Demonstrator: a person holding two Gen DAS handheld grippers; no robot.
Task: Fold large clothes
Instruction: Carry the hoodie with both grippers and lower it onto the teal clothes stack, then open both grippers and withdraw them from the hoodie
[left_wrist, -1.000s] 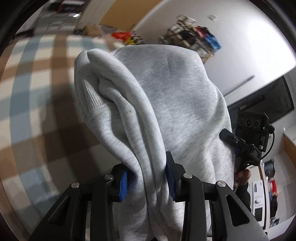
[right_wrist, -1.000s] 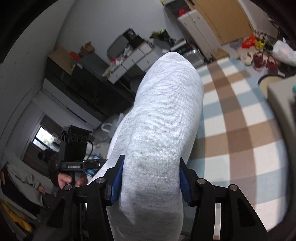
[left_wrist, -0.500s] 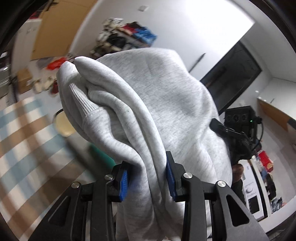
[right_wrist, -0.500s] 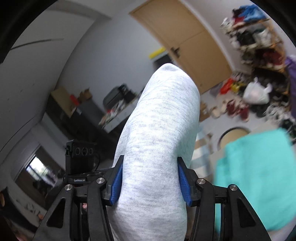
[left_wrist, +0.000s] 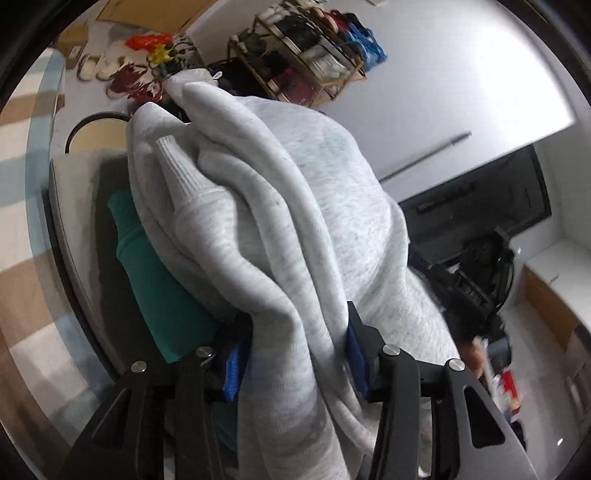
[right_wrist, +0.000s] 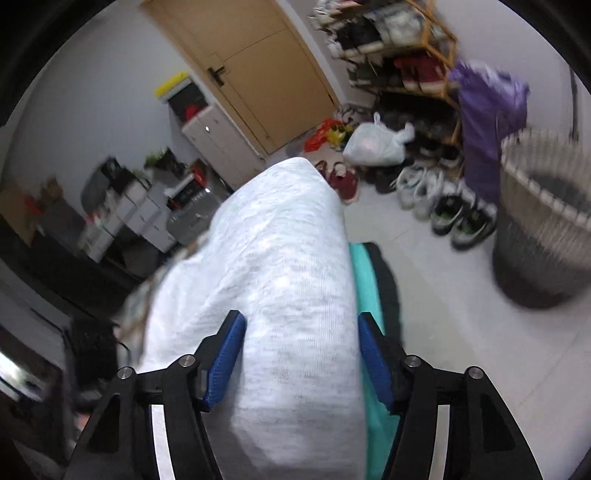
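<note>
Both views have swung off the checked rug toward the shoe rack, and a teal folded garment (left_wrist: 162, 280) now lies beneath the folded light-grey knit sweatshirt (left_wrist: 280, 229). Left gripper (left_wrist: 295, 363), lower centre of its frame: jaws opening, grey fabric between them, the blue pads apparently touching it. Right gripper (right_wrist: 301, 360), lower centre: jaws opening, the sweatshirt (right_wrist: 280, 280) between them; the right-hand blue pad (right_wrist: 375, 362) stands clear of the cloth. Woven grey laundry basket (right_wrist: 535, 236) at right edge
</note>
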